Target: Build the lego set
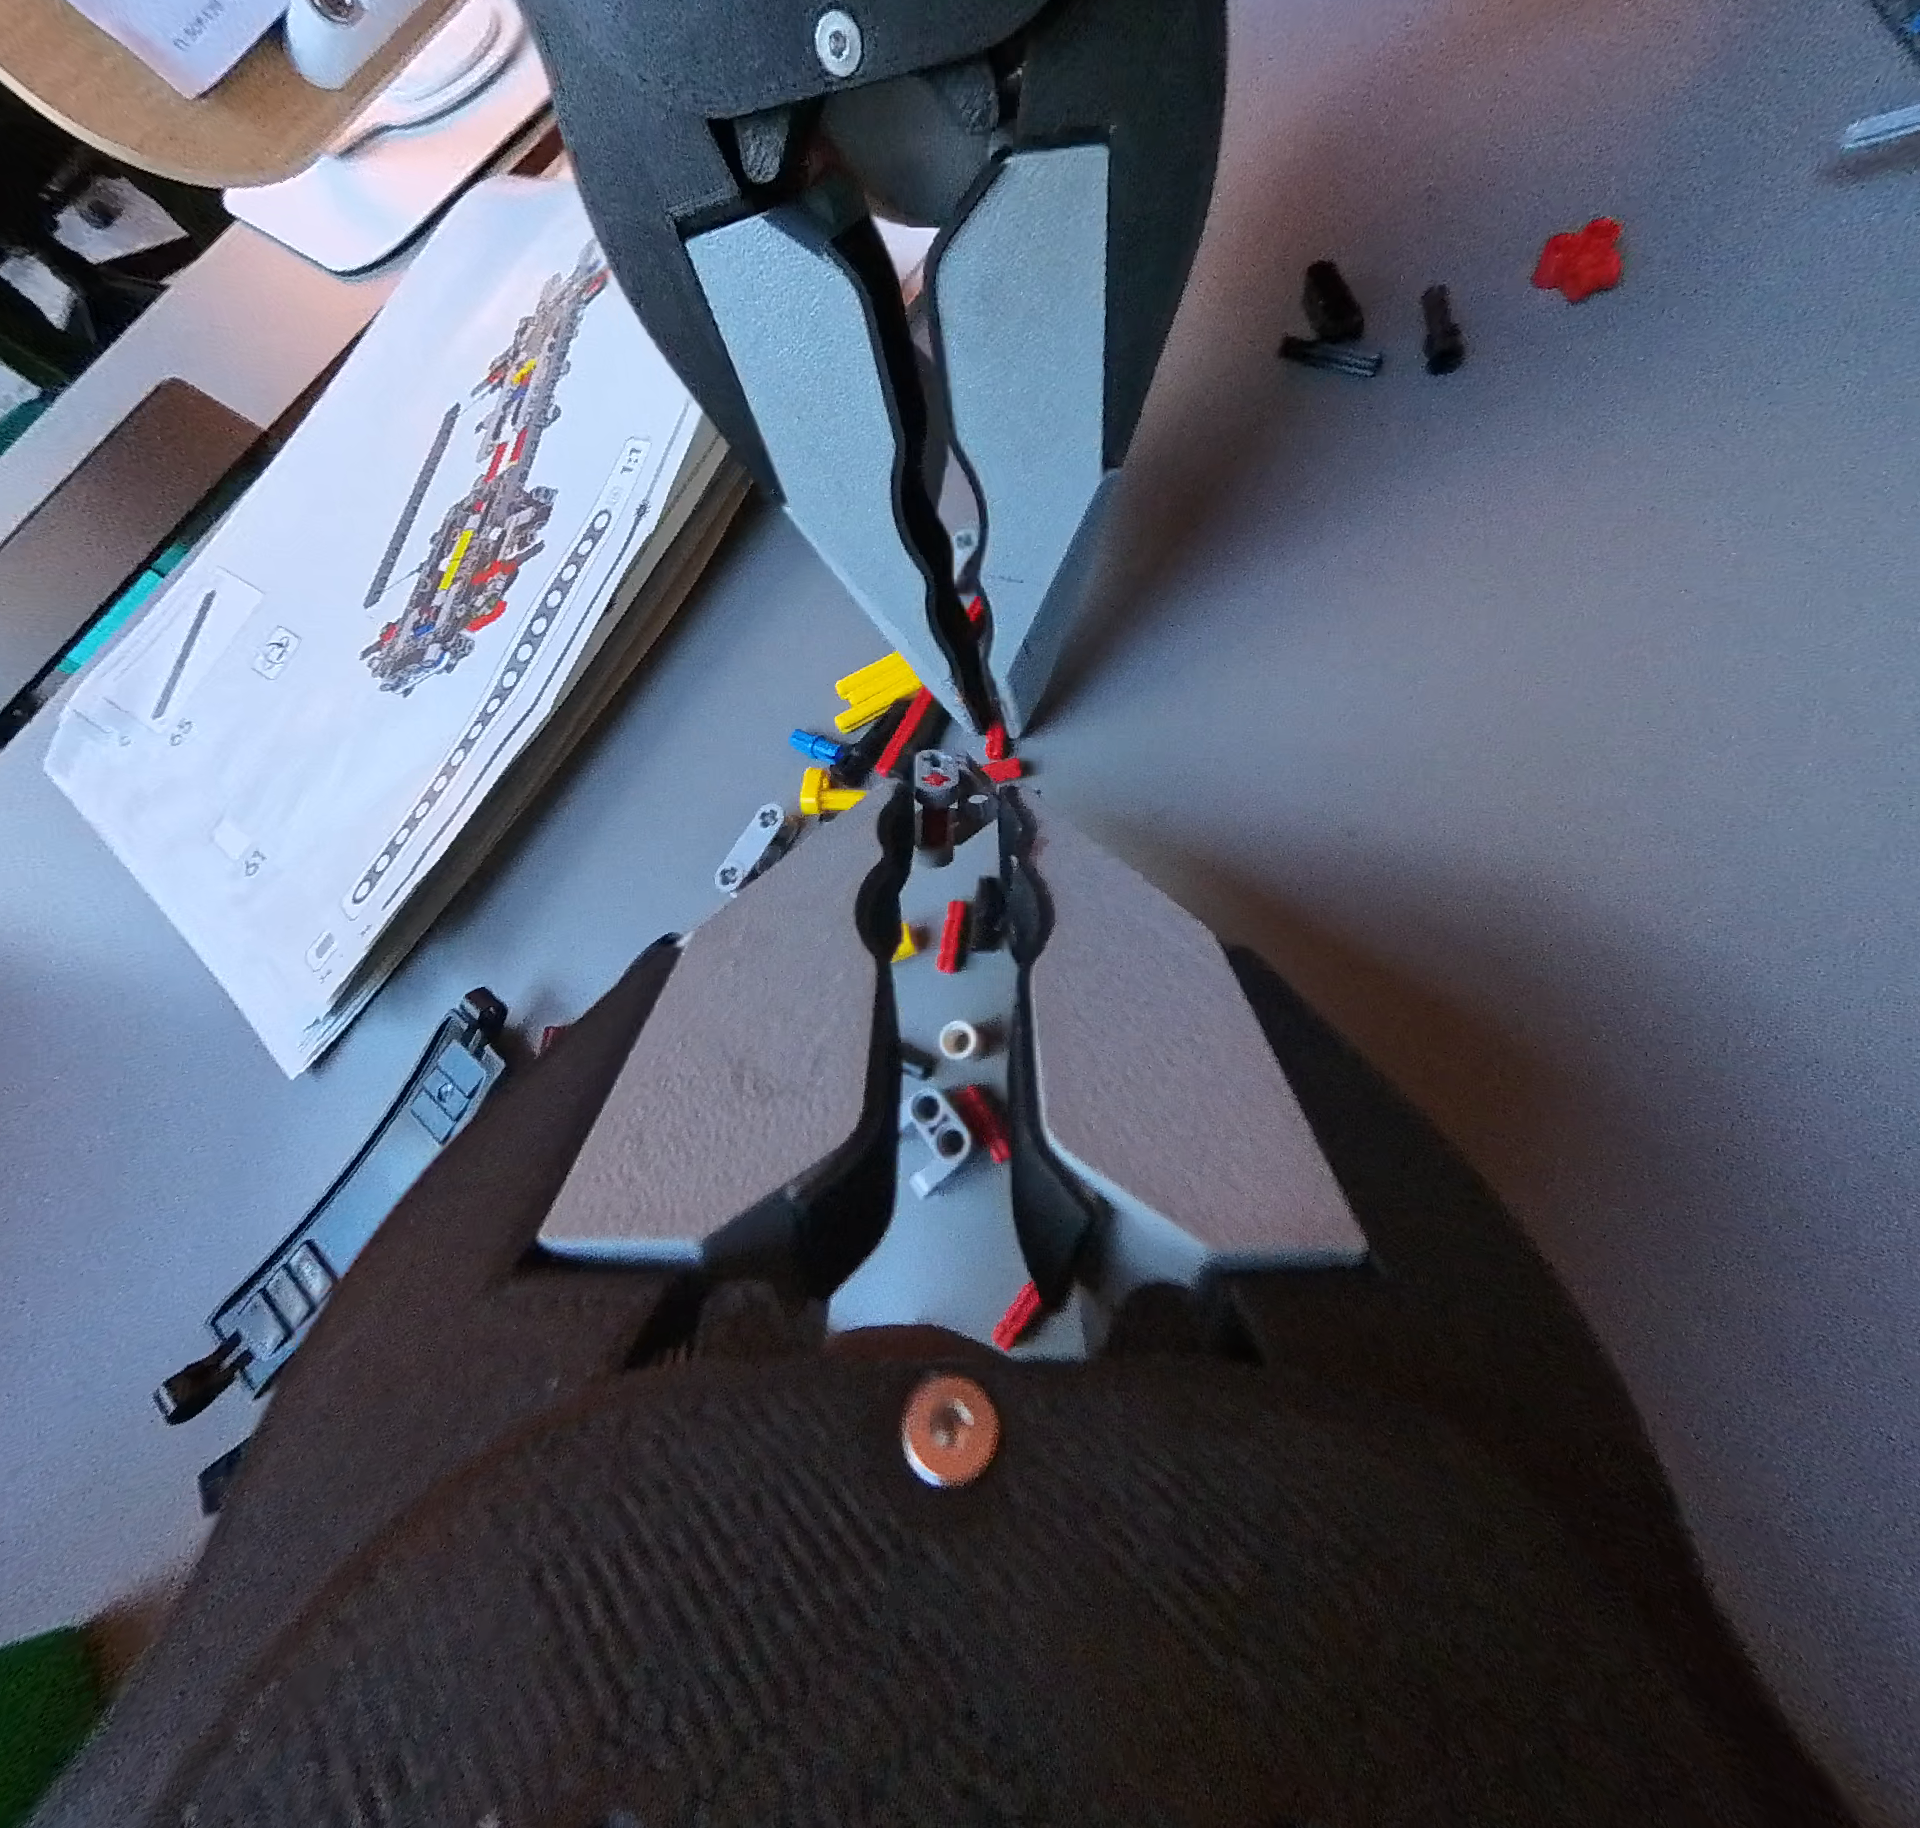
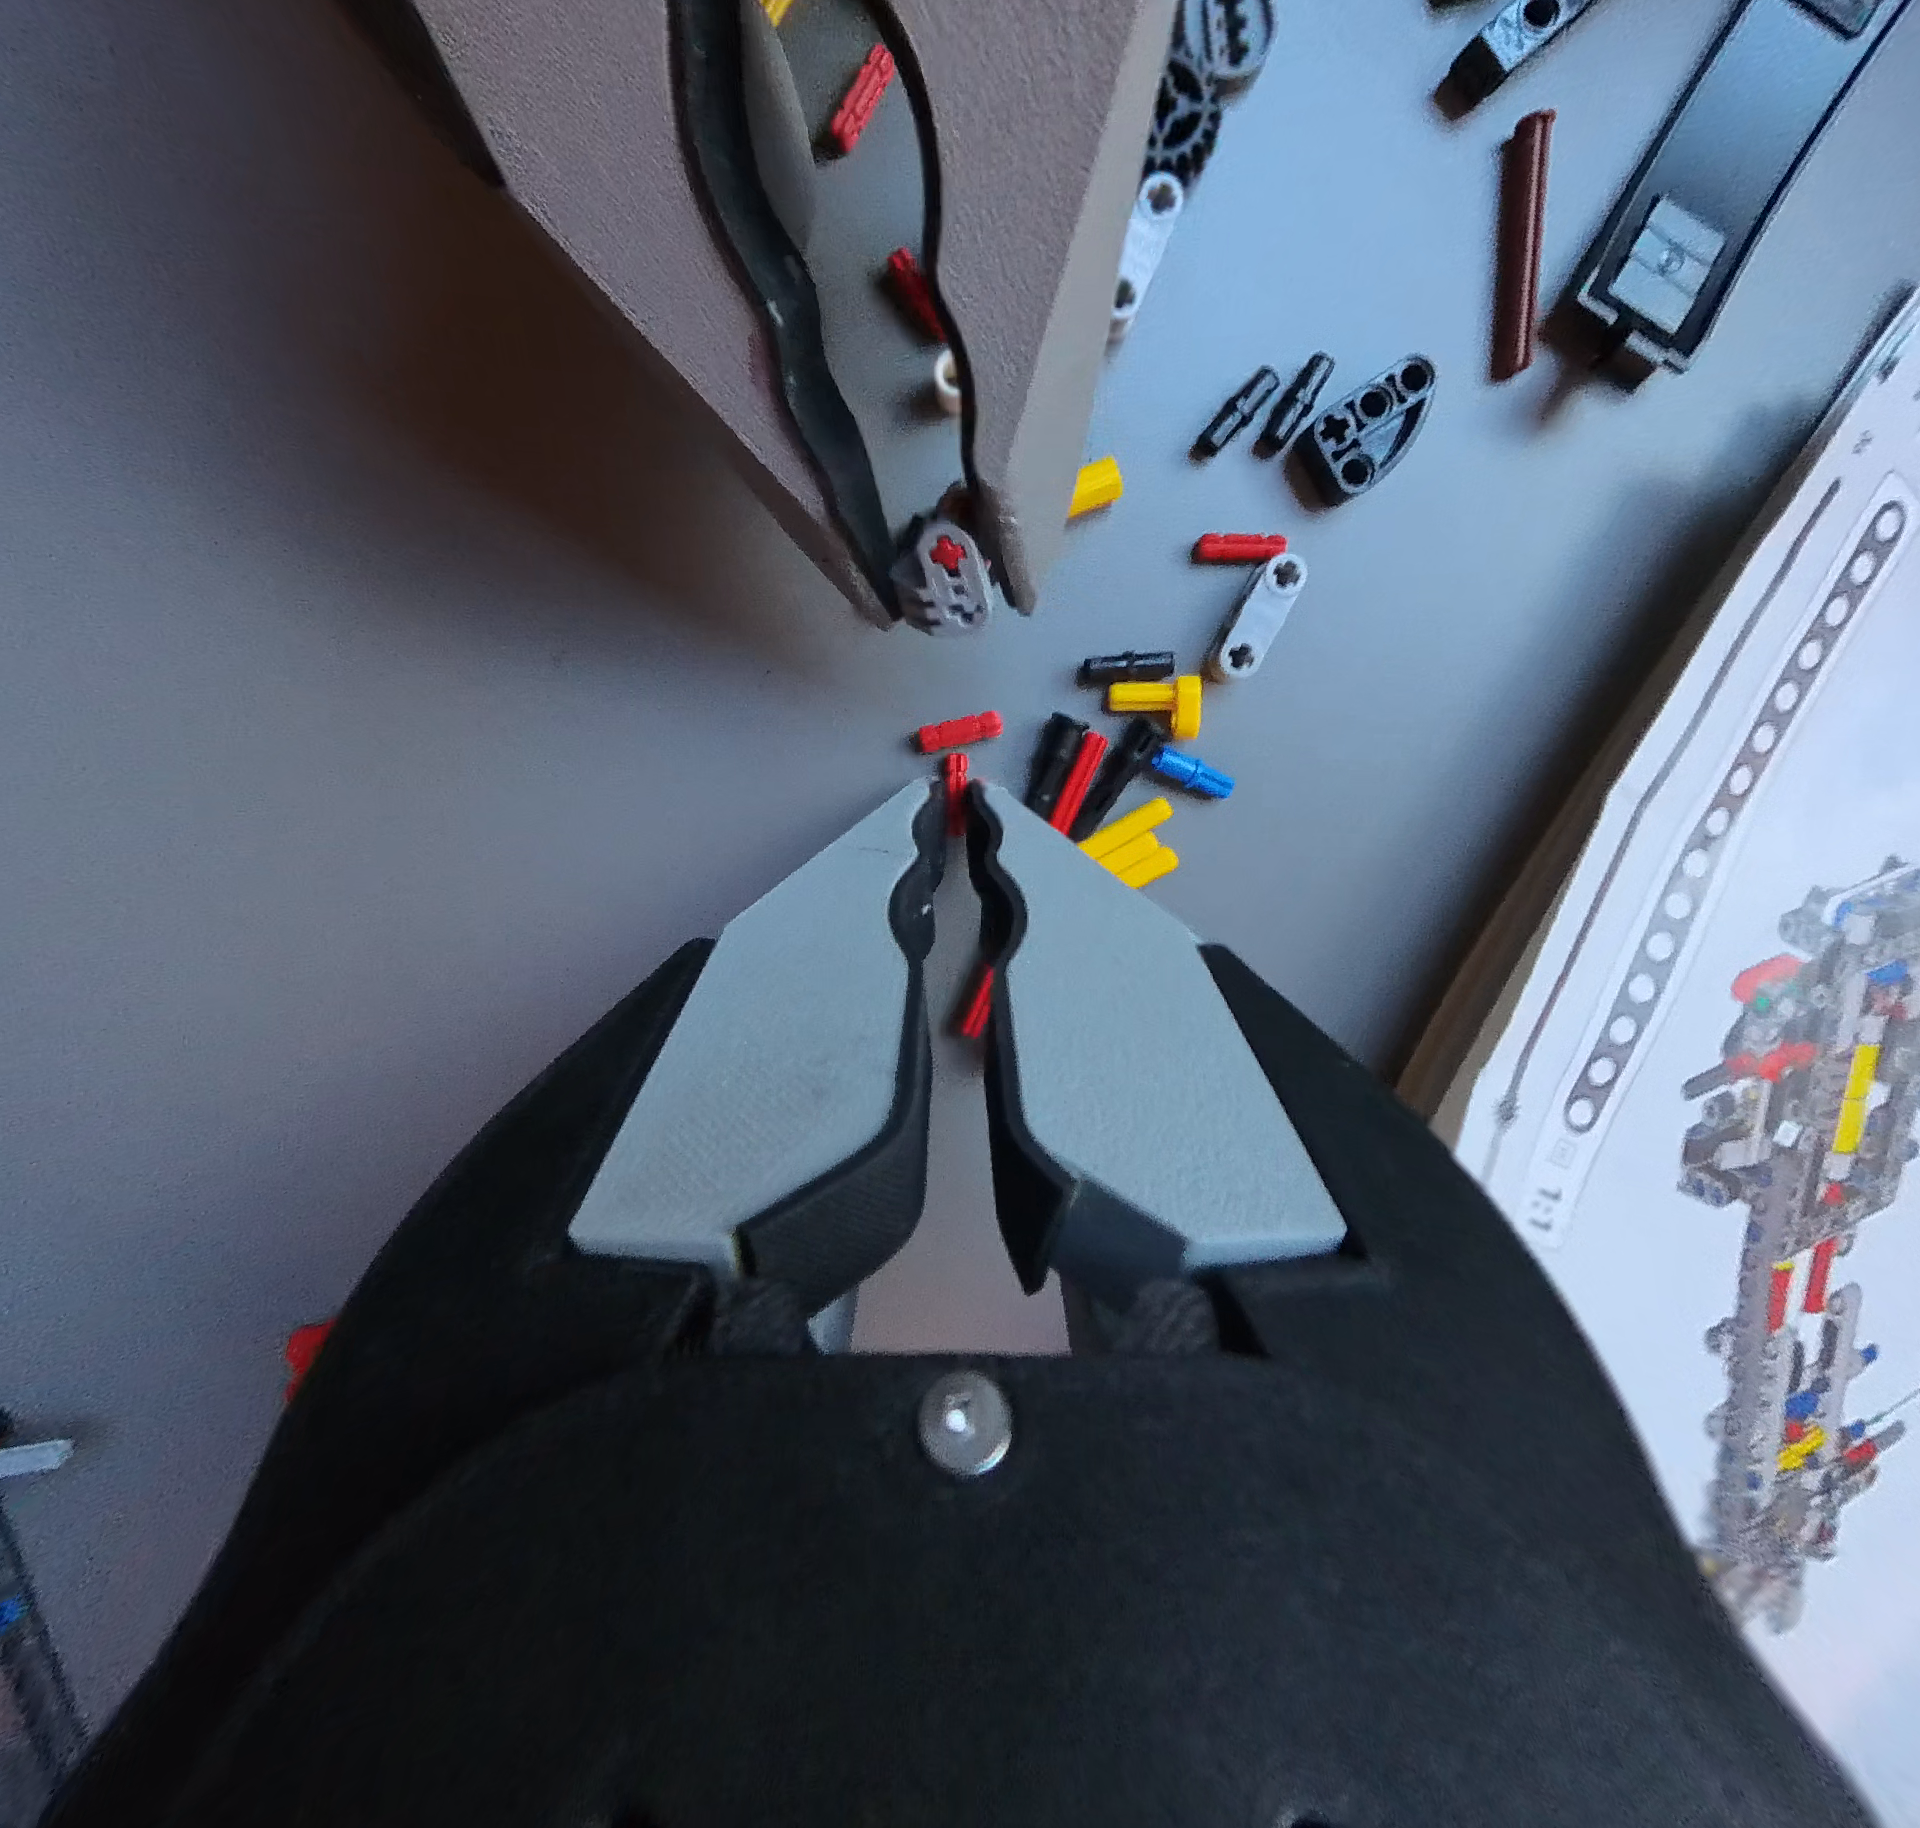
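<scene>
My left gripper [image 1: 951, 807] is shut on a small grey connector [image 1: 940, 779] with a red cross-axle end in one of its holes, and holds it just above the grey table [image 1: 1455, 843]. In the right wrist view this gripper [image 2: 945, 599] comes in from the top with the connector [image 2: 945, 578] at its tips. My right gripper [image 2: 954, 796] is shut on a small red pin [image 2: 954, 779] that sticks out past its tips. In the left wrist view it [image 1: 992, 729] comes from the top, with the pin [image 1: 995, 739] close to the connector. A second red pin [image 2: 961, 732] lies on the table between the two grippers.
Loose parts lie beside the tips: yellow axles [image 2: 1132, 843], a blue pin [image 2: 1193, 772], a yellow pin [image 2: 1158, 703], black pins and a light grey two-hole beam [image 2: 1259, 617]. An open instruction booklet [image 1: 364, 583] lies to the left in the left wrist view. A red piece [image 1: 1579, 259] lies at the far right. Less than 4 cm separates the two grippers' tips.
</scene>
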A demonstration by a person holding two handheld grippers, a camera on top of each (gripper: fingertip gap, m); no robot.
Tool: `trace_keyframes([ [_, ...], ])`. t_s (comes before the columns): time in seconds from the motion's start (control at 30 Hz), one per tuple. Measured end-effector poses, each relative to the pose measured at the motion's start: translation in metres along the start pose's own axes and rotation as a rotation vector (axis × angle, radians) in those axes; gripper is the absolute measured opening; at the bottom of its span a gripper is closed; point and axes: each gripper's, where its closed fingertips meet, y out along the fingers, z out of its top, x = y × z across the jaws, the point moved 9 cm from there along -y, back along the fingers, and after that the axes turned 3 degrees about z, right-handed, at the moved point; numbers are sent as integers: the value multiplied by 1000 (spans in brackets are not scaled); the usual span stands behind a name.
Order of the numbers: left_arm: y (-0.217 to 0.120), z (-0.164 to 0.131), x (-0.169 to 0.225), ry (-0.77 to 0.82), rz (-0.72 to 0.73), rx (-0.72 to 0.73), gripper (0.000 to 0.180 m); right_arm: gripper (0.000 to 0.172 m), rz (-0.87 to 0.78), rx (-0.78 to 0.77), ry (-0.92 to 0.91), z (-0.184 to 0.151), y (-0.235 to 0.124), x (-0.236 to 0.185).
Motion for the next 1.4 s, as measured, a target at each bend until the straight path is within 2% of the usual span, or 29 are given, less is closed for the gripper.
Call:
trace_keyframes([
  [0.13,5,8,13,18,-73,19,14,0,4,14,110,-14,-6,-13],
  [0.3,26,37,45,56,-200,76,14,0,-35,72,280,-47,-34,-44],
  [0.37,39,45,56,73,-235,38,14,0,-61,104,328,-59,-48,-59],
  [0.47,55,45,69,148,-250,-92,15,0,-42,177,400,-67,-63,-83],
  [0.57,54,46,72,154,-231,-83,15,0,48,251,492,-65,-59,-100],
  [0.87,48,42,71,69,-213,-109,18,0,-45,219,581,-55,-33,-88],
  [1.0,44,38,66,-10,-240,-127,25,0,-24,233,573,-51,-28,-87],
  [1.27,40,30,58,-65,-281,-126,26,0,-20,252,615,-50,-25,-82],
  [1.4,35,24,58,-91,-284,-100,14,0,-2,266,627,-51,-27,-83],
])
